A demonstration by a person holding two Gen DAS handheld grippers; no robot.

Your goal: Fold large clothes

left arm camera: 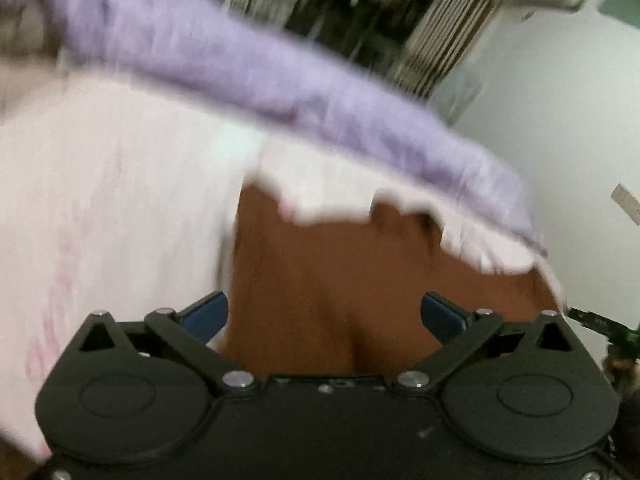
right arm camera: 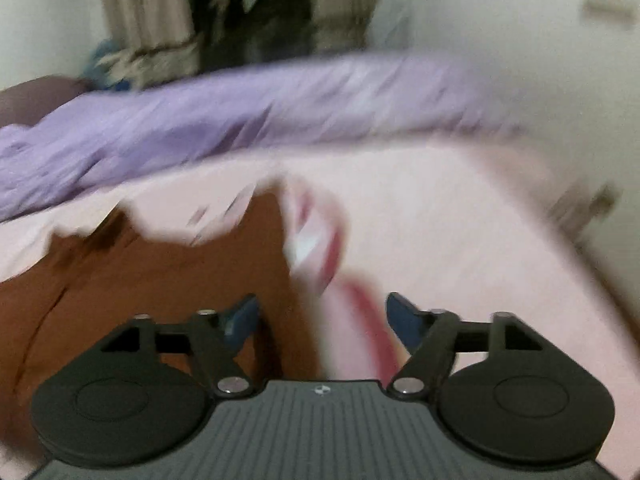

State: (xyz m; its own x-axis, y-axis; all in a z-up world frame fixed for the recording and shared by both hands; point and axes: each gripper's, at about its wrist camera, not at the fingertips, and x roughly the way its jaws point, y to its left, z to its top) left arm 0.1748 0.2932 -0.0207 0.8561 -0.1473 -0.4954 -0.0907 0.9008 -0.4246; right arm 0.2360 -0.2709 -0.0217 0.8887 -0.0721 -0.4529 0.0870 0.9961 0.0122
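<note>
Our left tongs (left arm camera: 325, 312) and right tongs (right arm camera: 322, 318) gape wide, gripping nothing, angled down over brown bedding (left arm camera: 320, 280). Beyond both lies the blurred pink garment (right arm camera: 440, 208) with its purple band (left arm camera: 240, 68).

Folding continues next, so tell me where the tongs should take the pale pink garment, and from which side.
Probably its ragged near edge, where the pale pink garment ends over the brown surface. Come in low from the brown side: that edge lies free and exposed, while the purple cloth covers the far side. Blur hides finer detail.
</note>
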